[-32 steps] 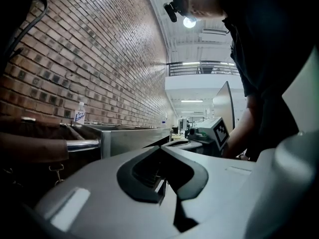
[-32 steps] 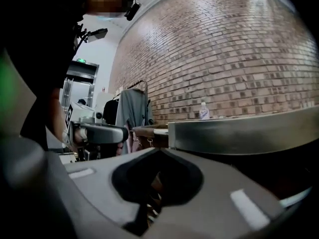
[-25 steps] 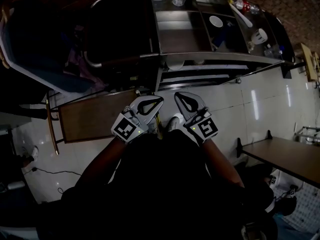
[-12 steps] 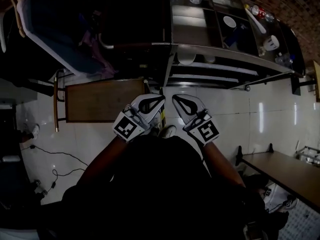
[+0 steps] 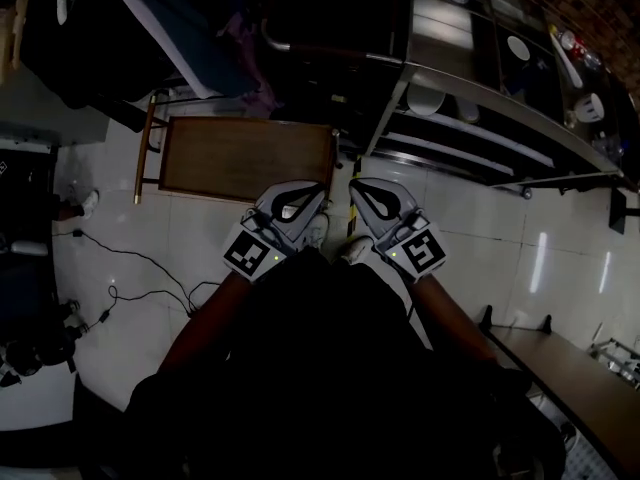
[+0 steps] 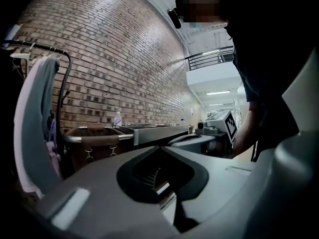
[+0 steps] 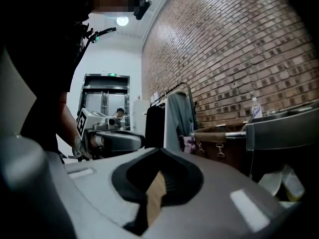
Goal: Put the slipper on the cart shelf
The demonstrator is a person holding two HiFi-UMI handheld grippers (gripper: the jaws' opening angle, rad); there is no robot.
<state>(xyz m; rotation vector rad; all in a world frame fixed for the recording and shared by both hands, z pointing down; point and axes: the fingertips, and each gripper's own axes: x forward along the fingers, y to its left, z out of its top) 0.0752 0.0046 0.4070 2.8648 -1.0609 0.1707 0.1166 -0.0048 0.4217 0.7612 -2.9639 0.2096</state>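
Both grippers were held side by side in front of the person, over a pale tiled floor (image 5: 490,238). The left gripper (image 5: 314,192) had its jaws brought together, tips meeting with nothing between them, as its own view showed (image 6: 159,149). The right gripper (image 7: 159,151) stood the same way, jaws closed and empty, its tip just beside the left one in the head view (image 5: 360,190).

The cart (image 5: 500,108) stood ahead and to the right, a steel frame with 2 or more shelves (image 5: 455,153) under its top. It was well apart from both grippers. White dishes sat on it, too small to tell further.

2 pale shoes (image 5: 316,230) showed on the floor just under the grippers. Whether either was the slipper could not be told, and no view gave it clearly.

A brown wooden table (image 5: 245,158) lay straight ahead of the left gripper, near it. A brick wall (image 6: 114,59) ran behind a clothes rail hung with garments (image 6: 35,128), and a dark cable (image 5: 130,268) trailed across the floor at the left.
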